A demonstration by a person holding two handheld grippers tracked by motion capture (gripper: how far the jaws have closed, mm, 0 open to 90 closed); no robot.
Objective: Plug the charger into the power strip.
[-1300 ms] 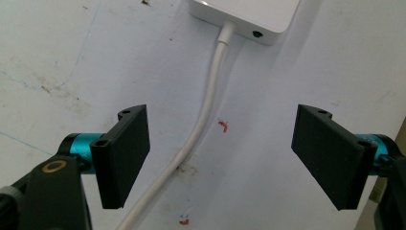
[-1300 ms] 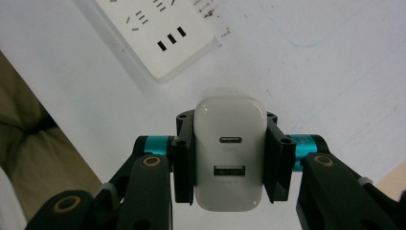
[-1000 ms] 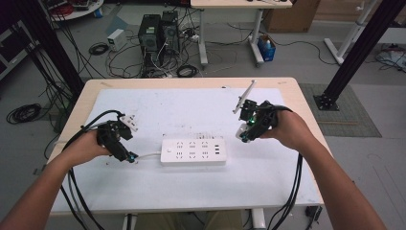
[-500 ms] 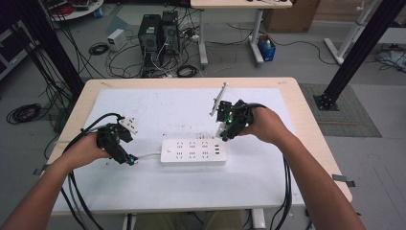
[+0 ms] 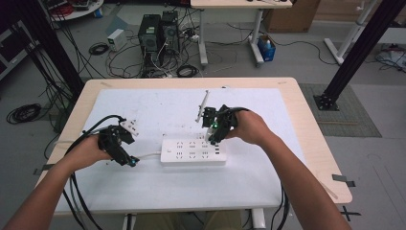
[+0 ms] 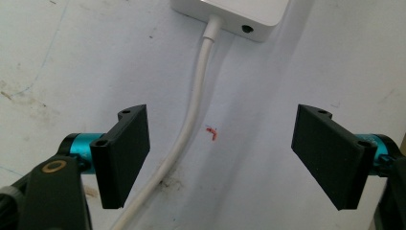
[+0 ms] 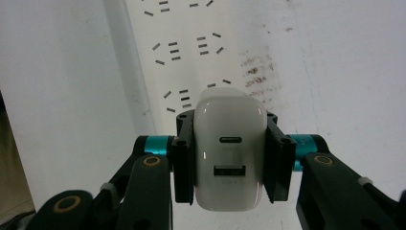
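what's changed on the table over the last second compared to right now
The right gripper, shut on the white charger, moved left and toward the person, from the table's right side to just above the right end of the power strip. The left gripper stayed open beside the strip's cord, and the strip did not shift.

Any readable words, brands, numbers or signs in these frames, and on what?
None can be read.
Charger in the right gripper: faint marks under its two ports, too blurred.
Power strip: no legible print.
Table sheet: a small red mark, no letter.
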